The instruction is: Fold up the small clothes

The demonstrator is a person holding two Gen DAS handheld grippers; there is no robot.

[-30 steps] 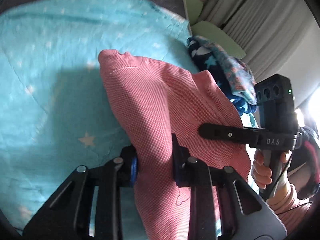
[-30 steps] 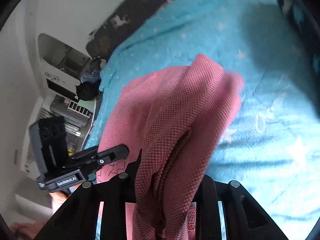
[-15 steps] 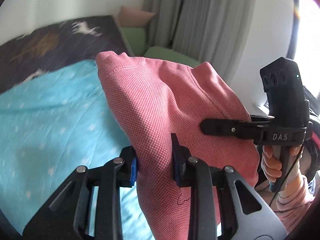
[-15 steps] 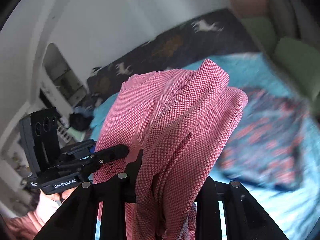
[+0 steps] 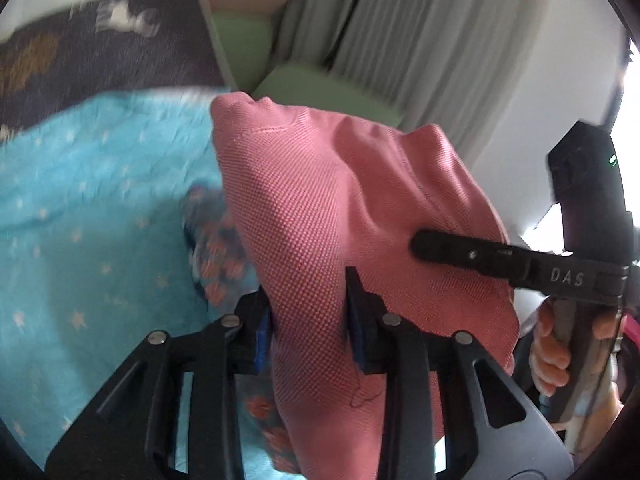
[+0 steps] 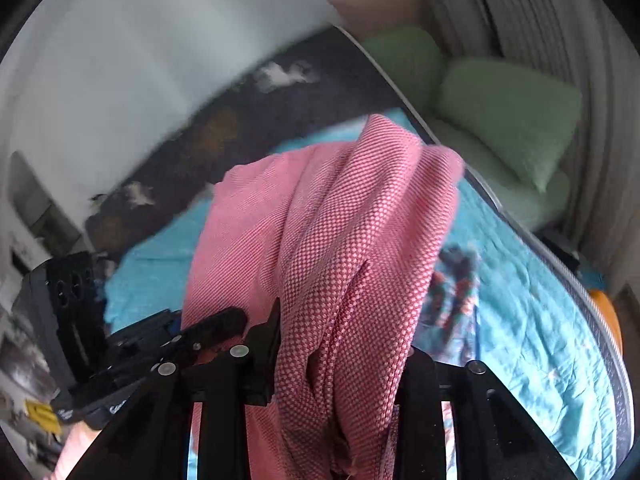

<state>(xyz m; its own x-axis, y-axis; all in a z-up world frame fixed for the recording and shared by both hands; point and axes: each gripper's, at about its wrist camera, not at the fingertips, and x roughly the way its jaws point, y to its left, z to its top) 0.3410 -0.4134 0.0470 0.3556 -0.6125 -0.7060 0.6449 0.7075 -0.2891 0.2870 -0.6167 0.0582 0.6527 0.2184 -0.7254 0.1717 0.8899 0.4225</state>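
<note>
A pink knit garment [image 5: 320, 216] hangs in the air above the bed, held by both grippers. My left gripper [image 5: 308, 320] is shut on one part of it; the cloth bulges up between the jaws. My right gripper [image 6: 340, 344] is shut on another bunched part of the same garment [image 6: 340, 240]. The right gripper also shows in the left wrist view [image 5: 520, 264], close on the right. The left gripper shows in the right wrist view [image 6: 160, 344], low on the left.
A turquoise star-print blanket [image 5: 88, 220] covers the bed under the garment. A dark patterned garment [image 6: 456, 292] lies on it below the grippers. Green cushions [image 6: 508, 120] and grey curtains [image 5: 420, 40] stand beyond the bed's far edge.
Both grippers have lifted the pink garment off the blanket and tilted up and then partly back down; the views swung from the blanket toward the cushions and curtains. The grips have not changed.
</note>
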